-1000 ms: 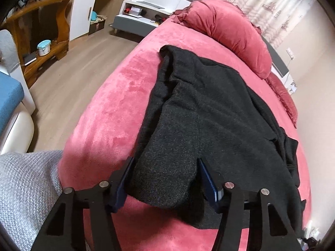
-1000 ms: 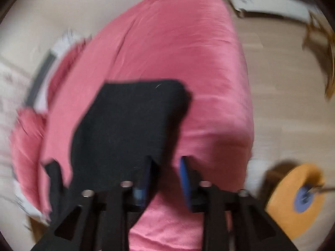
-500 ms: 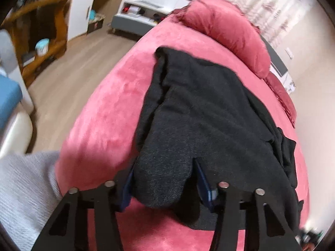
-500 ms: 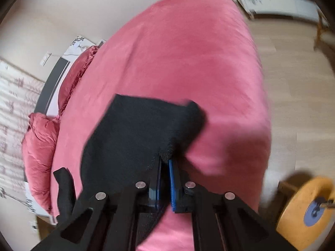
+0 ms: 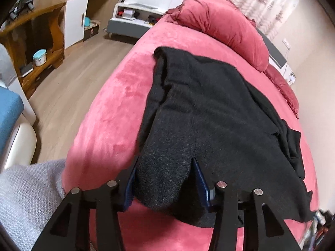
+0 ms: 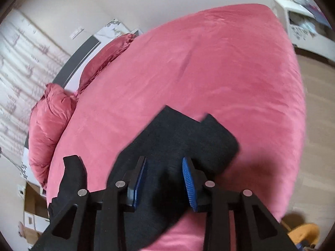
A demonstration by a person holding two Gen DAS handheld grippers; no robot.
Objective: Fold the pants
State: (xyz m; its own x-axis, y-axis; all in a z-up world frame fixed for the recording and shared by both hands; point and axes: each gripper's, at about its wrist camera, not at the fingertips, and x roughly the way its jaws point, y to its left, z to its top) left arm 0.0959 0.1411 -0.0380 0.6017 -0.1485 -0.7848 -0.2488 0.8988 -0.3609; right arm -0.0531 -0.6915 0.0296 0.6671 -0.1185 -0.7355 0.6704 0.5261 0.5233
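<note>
On far-left shelf [image 5: 39, 67]: teal-lidded tub [image 5: 39, 57], contents unseen. Black pants [image 5: 209, 113] spread across pink bed [image 5: 108, 108], pillow [image 5: 222, 27] beyond. Left tongs [image 5: 165, 179] clenched on pants hem; right tongs [image 6: 164, 179] just released, parted over cloth.

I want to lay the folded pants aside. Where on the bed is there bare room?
The bedspread is bare beyond the pants, from the pillows to the far edge. A bare strip runs between the pants and the floor-side edge. Crowded: both grippers.
</note>
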